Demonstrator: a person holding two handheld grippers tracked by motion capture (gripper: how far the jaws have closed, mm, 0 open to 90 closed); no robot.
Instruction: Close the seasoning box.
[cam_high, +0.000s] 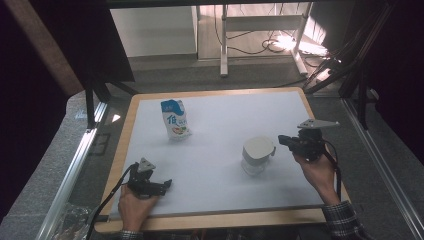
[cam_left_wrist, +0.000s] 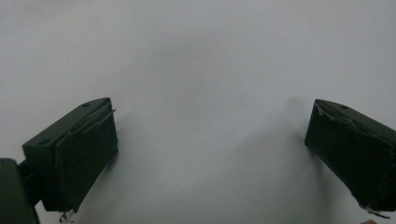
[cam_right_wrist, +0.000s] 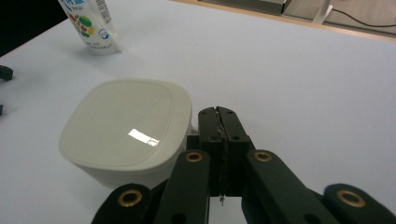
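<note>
Right claw (cam_right_wrist: 219, 140) is pinched tight together, nothing visible between its pads, right beside the cream lidded container (cam_right_wrist: 126, 130) on the white tabletop (cam_high: 220, 165). Left claw (cam_left_wrist: 210, 149) gapes wide over bare tabletop. The milk pouch (cam_high: 175, 119) stands upright farther back.

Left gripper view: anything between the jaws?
No. The left gripper stands open, its two black pads wide apart, with bare white table surface between them.
</note>
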